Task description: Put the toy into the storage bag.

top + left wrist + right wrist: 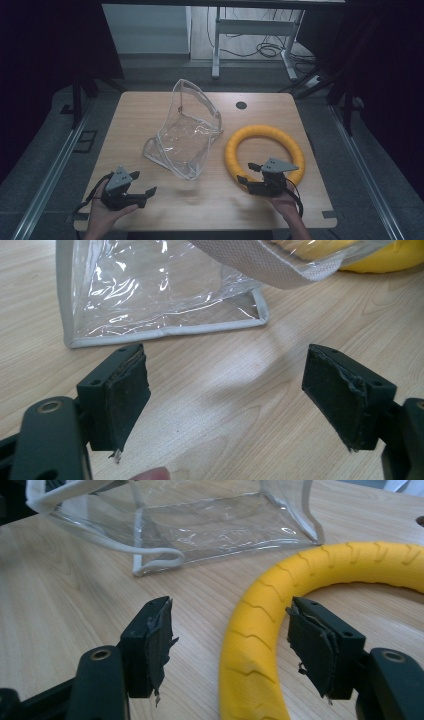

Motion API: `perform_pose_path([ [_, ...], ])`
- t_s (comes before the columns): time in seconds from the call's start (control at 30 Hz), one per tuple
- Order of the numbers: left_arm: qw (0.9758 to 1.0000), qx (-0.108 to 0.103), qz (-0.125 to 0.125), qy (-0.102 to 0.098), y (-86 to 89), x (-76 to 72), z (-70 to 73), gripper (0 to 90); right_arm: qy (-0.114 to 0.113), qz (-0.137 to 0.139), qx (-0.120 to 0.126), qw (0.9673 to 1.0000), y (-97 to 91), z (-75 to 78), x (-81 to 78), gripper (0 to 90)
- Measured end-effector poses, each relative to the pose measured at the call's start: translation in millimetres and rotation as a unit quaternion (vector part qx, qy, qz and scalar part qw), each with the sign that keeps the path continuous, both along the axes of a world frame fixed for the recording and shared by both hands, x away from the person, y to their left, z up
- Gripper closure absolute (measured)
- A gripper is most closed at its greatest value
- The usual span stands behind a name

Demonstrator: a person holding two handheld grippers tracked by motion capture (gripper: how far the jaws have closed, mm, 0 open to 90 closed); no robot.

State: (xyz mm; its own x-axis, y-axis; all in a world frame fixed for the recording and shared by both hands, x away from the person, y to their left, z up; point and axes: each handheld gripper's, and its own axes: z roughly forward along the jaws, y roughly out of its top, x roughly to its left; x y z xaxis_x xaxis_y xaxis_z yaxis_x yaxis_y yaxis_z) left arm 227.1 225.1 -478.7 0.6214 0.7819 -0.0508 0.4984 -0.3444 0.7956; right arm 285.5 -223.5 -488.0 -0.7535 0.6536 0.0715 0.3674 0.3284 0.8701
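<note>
A: Left to right. Our left gripper (134,191) sits jaws apart, nothing in it, near the table's (150,107) front edge; clear bag (186,131) lies ahead and to its right.

B: Then the yellow ring (263,152), flat, right of the bag. Our right gripper (252,176), jaws apart, straddles its near rim. Likely the ring goes in; nothing blocks.

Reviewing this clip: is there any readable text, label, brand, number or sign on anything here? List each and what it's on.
None to read. The clear plastic bag, the yellow ring, the wooden table, the left gripper and the right gripper carry no visible print, label or number in any view.
</note>
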Motion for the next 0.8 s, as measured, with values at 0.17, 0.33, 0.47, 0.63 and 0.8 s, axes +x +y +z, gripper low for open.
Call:
perform_pose_path([
  [0.17,1.0,-0.003,-0.001,0.005,-2.9,1.0,-2.0,18.9,0.0,0.006,0.01,0.9999,-1.0,1.0,-1.1,33.0],
  [0.33,0.9999,-0.004,-0.008,0.013,-5.9,1.7,-3.8,19.4,0.003,0.008,0.022,0.9997,-1.9,2.4,-2.8,32.1],
  [0.47,0.9998,-0.006,-0.009,0.014,-6.5,1.6,-3.6,19.8,0.002,0.018,0.019,0.9996,1.2,2.5,-4.8,30.4],
  [0.63,0.9998,-0.004,-0.01,0.017,-7.3,1.8,-3.7,20.0,0.007,0.021,0.013,0.9997,4.4,1.4,-5.7,30.5],
  [0.8,0.9998,-0.001,-0.01,0.017,-8.0,2.1,-4.5,20.3,0.005,0.021,0.016,0.9997,3.4,1.9,-5.9,31.1],
])
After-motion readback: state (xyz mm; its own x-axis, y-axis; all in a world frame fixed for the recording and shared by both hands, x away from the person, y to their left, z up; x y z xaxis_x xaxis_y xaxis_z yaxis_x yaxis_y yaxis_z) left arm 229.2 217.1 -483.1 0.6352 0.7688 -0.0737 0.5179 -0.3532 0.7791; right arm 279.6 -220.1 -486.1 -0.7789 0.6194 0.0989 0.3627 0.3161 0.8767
